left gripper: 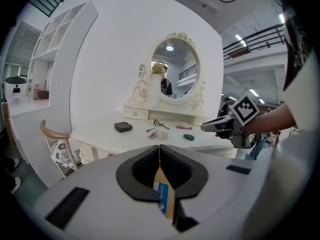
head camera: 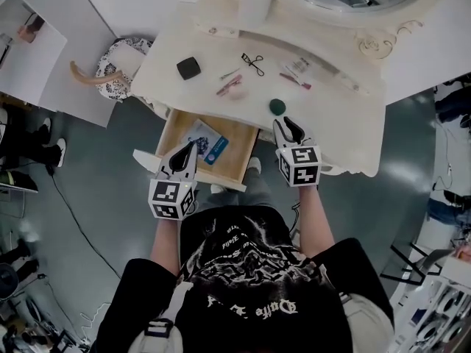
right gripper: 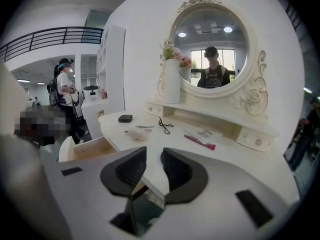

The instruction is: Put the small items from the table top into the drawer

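Jaws of my right gripper (right gripper: 154, 152) stand slightly apart, empty, near a green item (head camera: 277, 107); on my left gripper (left gripper: 159, 148) they meet, above the open drawer (head camera: 237, 153).

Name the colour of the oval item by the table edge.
The oval item is dark green, clearest in the head view.

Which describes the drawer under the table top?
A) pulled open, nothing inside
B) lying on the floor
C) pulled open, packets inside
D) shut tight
C: in the head view the drawer stands pulled out below the table top, with blue and white packets lying in it.
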Action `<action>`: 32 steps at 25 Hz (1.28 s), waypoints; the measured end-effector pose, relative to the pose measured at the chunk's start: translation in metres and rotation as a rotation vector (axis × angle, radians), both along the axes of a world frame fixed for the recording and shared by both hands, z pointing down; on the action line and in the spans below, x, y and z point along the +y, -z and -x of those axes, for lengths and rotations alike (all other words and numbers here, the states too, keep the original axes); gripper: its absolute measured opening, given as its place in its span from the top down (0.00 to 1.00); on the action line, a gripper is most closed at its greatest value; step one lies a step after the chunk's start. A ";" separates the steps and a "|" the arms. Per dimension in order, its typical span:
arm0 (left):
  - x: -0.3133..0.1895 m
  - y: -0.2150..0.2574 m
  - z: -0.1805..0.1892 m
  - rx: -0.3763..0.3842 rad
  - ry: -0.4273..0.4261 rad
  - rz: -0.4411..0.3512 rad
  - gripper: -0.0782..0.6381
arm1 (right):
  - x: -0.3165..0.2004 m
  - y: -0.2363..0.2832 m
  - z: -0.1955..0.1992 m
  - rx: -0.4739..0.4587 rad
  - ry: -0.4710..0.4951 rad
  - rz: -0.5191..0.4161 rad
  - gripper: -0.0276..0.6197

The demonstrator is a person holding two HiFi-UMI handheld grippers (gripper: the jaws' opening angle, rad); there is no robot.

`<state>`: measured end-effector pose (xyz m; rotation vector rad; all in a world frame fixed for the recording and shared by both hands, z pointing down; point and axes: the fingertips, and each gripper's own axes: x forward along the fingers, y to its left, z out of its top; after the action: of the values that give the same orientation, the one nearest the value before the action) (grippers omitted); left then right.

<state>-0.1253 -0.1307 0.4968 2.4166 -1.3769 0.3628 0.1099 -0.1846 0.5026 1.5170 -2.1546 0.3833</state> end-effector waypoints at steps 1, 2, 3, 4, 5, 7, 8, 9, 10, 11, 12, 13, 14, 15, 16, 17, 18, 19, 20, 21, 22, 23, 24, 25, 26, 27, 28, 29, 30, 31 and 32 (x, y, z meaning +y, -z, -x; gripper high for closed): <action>-0.001 0.000 0.000 0.000 0.000 0.001 0.87 | -0.004 -0.001 -0.001 -0.002 0.000 0.007 0.78; -0.003 -0.001 0.000 0.000 0.004 0.003 0.87 | -0.008 -0.003 -0.002 -0.006 -0.001 0.013 0.77; -0.004 -0.001 0.001 0.000 0.010 0.005 0.87 | -0.012 -0.005 -0.004 -0.012 -0.003 0.020 0.76; -0.005 -0.001 0.002 -0.001 0.016 0.007 0.87 | -0.016 -0.007 -0.005 -0.018 -0.004 0.028 0.75; -0.006 -0.002 0.002 -0.003 0.020 0.010 0.87 | -0.020 -0.009 -0.006 -0.025 -0.004 0.036 0.74; -0.009 -0.003 0.002 -0.008 0.028 0.017 0.87 | -0.028 -0.012 -0.009 -0.031 0.002 0.057 0.73; -0.011 -0.003 0.003 -0.010 0.034 0.021 0.87 | -0.032 -0.013 -0.010 -0.032 0.007 0.067 0.73; -0.012 -0.003 0.004 -0.012 0.041 0.025 0.87 | -0.036 -0.015 -0.011 -0.032 0.011 0.075 0.73; -0.014 -0.004 0.005 -0.014 0.049 0.029 0.87 | -0.040 -0.017 -0.011 -0.029 0.014 0.083 0.73; -0.015 -0.005 0.006 -0.017 0.056 0.033 0.87 | -0.044 -0.019 -0.012 -0.025 0.018 0.091 0.73; -0.016 -0.005 0.006 -0.019 0.062 0.037 0.87 | -0.046 -0.022 -0.012 -0.022 0.021 0.102 0.73; -0.017 -0.006 0.006 -0.022 0.067 0.041 0.87 | -0.049 -0.025 -0.013 -0.019 0.026 0.115 0.73; -0.018 -0.006 0.006 -0.024 0.071 0.045 0.87 | -0.051 -0.029 -0.014 -0.015 0.031 0.129 0.73; -0.019 -0.006 0.006 -0.025 0.076 0.048 0.87 | -0.053 -0.032 -0.014 -0.012 0.035 0.142 0.72; -0.019 -0.007 0.006 -0.027 0.081 0.051 0.87 | -0.055 -0.035 -0.014 -0.008 0.038 0.154 0.72; -0.020 -0.007 0.006 -0.030 0.086 0.055 0.87 | -0.056 -0.038 -0.015 -0.004 0.040 0.165 0.72; -0.020 -0.008 0.005 -0.034 0.090 0.059 0.87 | -0.057 -0.041 -0.016 0.000 0.042 0.175 0.72; -0.020 -0.009 0.005 -0.037 0.095 0.062 0.87 | -0.059 -0.045 -0.017 0.002 0.045 0.187 0.72; -0.021 -0.010 0.004 -0.038 0.100 0.064 0.87 | -0.059 -0.048 -0.018 0.003 0.050 0.199 0.72; -0.021 -0.010 0.004 -0.039 0.106 0.065 0.87 | -0.060 -0.052 -0.018 0.004 0.056 0.210 0.72; -0.022 -0.010 0.003 -0.040 0.113 0.066 0.87 | -0.061 -0.054 -0.018 0.006 0.063 0.221 0.72; -0.022 -0.010 0.003 -0.041 0.119 0.068 0.87 | -0.062 -0.057 -0.018 0.009 0.068 0.231 0.72; -0.023 -0.010 0.003 -0.042 0.125 0.069 0.87 | -0.062 -0.060 -0.018 0.013 0.072 0.240 0.72; -0.023 -0.011 0.003 -0.044 0.130 0.072 0.87 | -0.063 -0.062 -0.018 0.016 0.075 0.250 0.72; -0.023 -0.011 0.004 -0.046 0.134 0.074 0.87 | -0.063 -0.065 -0.018 0.018 0.078 0.262 0.72; -0.023 -0.011 0.004 -0.048 0.138 0.077 0.87 | -0.063 -0.067 -0.018 0.019 0.081 0.274 0.71; -0.023 -0.012 0.004 -0.050 0.143 0.080 0.87 | -0.063 -0.070 -0.018 0.021 0.082 0.285 0.71; -0.023 -0.012 0.004 -0.051 0.148 0.082 0.87 | -0.063 -0.072 -0.018 0.023 0.081 0.294 0.71; -0.023 -0.012 0.005 -0.049 0.153 0.084 0.87 | -0.062 -0.073 -0.018 0.027 0.079 0.301 0.71; -0.023 -0.012 0.006 -0.048 0.159 0.083 0.87 | -0.063 -0.074 -0.017 0.031 0.078 0.308 0.71; -0.023 -0.012 0.007 -0.047 0.165 0.082 0.87 | -0.063 -0.074 -0.017 0.034 0.077 0.314 0.71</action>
<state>-0.1325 -0.1539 0.5084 2.2242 -1.5376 0.4269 0.1269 -0.2476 0.5765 1.2529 -2.0074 0.6311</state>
